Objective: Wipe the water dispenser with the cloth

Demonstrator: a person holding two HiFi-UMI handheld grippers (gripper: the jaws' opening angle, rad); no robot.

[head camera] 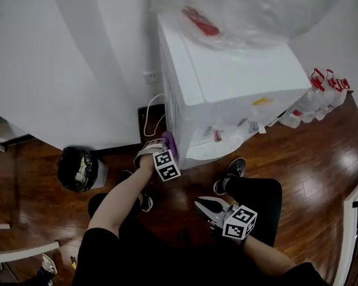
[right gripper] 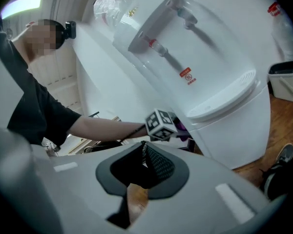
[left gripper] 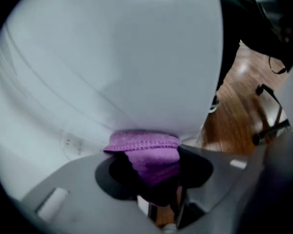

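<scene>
Currently the left gripper (head camera: 162, 142) has its jaws clamped on the purple cloth (left gripper: 147, 152). A folded wad of it sticks out past the tips and presses against the white side wall of the water dispenser (head camera: 227, 82), low down near its front corner. The right gripper (right gripper: 145, 155) hangs well apart from the dispenser, above the wooden floor (head camera: 310, 159), jaws pinched together with nothing between them. A clear plastic bag (head camera: 250, 5) lies on the dispenser's top. Plastic bottles (head camera: 319, 97) stand on the floor at the head view's right, and a black-lined bin (head camera: 77, 168) sits by the wall at its left.
</scene>
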